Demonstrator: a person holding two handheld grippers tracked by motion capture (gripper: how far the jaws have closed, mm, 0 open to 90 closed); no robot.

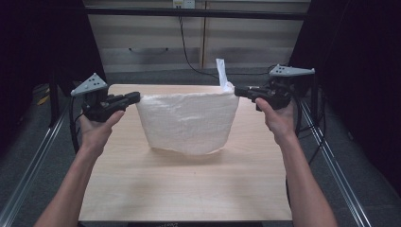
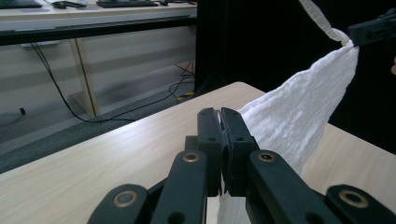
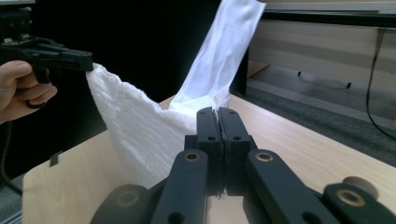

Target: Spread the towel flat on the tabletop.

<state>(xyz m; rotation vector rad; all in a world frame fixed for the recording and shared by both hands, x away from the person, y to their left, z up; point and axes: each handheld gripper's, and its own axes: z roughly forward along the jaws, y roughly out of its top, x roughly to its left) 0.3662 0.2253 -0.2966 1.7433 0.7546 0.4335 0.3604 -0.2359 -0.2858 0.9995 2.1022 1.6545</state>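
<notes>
White towel [image 1: 189, 123] between both clamped grippers

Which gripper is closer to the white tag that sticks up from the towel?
Right. The right gripper pinches the towel corner directly beside the tag; the left gripper clamps the opposite corner, across the towel's full width.
</notes>
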